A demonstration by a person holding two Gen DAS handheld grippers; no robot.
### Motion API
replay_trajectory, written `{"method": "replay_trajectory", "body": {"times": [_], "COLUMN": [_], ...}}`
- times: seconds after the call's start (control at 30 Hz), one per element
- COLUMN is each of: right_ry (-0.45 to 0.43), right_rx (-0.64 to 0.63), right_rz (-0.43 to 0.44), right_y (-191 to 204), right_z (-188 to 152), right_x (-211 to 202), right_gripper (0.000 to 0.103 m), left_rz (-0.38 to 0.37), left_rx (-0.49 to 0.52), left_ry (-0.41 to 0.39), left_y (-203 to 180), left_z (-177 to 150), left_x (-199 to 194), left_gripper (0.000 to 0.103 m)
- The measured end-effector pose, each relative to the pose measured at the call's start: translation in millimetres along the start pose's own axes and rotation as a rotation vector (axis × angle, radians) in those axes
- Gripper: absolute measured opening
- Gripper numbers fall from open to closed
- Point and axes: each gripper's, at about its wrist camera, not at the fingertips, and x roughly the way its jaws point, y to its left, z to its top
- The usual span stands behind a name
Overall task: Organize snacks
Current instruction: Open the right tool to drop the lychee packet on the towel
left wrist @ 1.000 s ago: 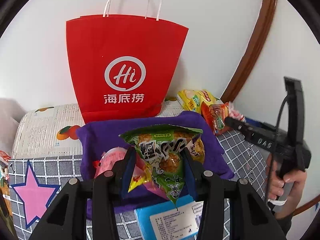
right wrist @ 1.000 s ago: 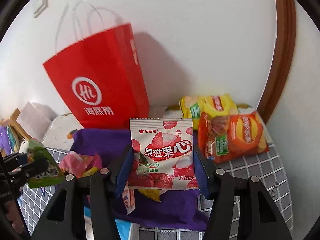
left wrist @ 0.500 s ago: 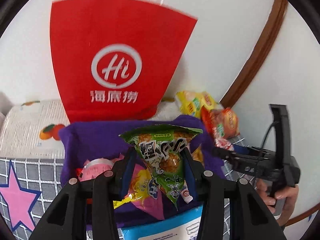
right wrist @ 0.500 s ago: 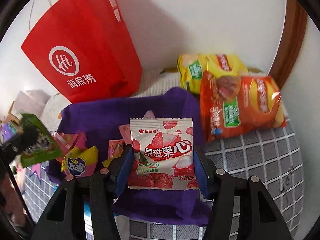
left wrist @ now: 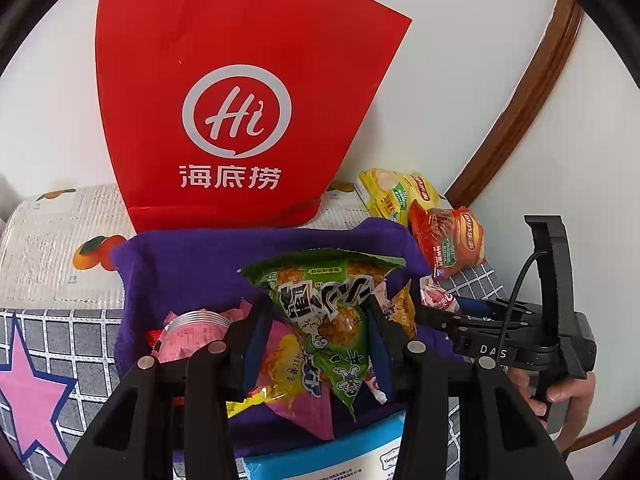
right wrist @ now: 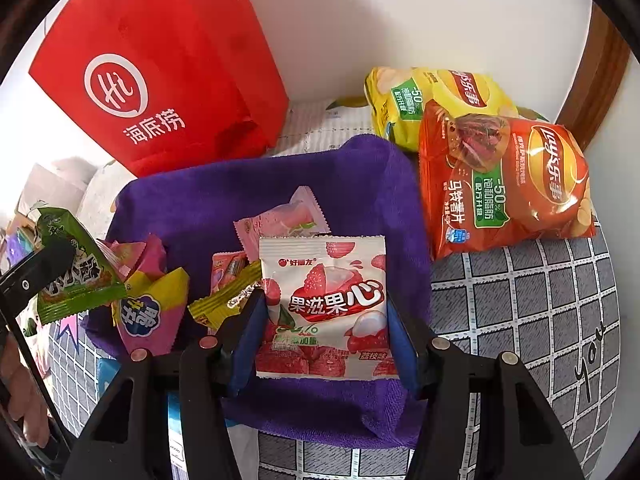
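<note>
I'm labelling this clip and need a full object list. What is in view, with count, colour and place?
Red paper bag: one, red with a white logo, upright against the wall.
Purple cloth: one, purple, on the table under the small snacks.
Green snack packet: one, green, between the left gripper's fingers.
White-and-pink gummy packet: one, between the right gripper's fingers.
Chip bags: two, orange in front, yellow behind, right of the cloth.
Small wrapped sweets: several, pink and yellow, on the cloth.
Checked tablecloth: one, grey and white.
Left gripper: black, shut on the green packet.
Right gripper: black, shut on the gummy packet.
Hand: one, on the right gripper's handle.
</note>
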Motion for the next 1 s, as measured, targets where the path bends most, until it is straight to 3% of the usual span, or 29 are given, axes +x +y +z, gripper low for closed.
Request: {"method": "replay_trajectory", "body": {"times": [0.2,0.37,0.73,1.0], "right_ry": [0.023,0.03,0.035,0.027], "right_rx": [-0.001,-0.009,-0.052,-0.072], "right_rz": [-0.016,-0.018,-0.03,-0.023], "right_y": [-0.2,0.6,3.1,5.7], "right_z": [-0.3,-0.6,-1.1,-2.3], "right_x": [7.4,11.1,12.7,9.9], "right_gripper": [0.058,0.058,0.063,0.065], "left_rz": [-0.01,-0.064,-0.124,-0.113], "left_rx": [0.002,-0.022,-0.044,-0.039], "left_ry": [0.013,0.013,0.084,0.115], "left_y": [-4.0,-6.8,-13.9,-16.5], "left_z": [-2.6,-5.6,-12.3,-17.2], "left_x": [6.5,11.3,31.3,42.6], "left_gripper": [0.043,0.043,0.043,0.043]}}
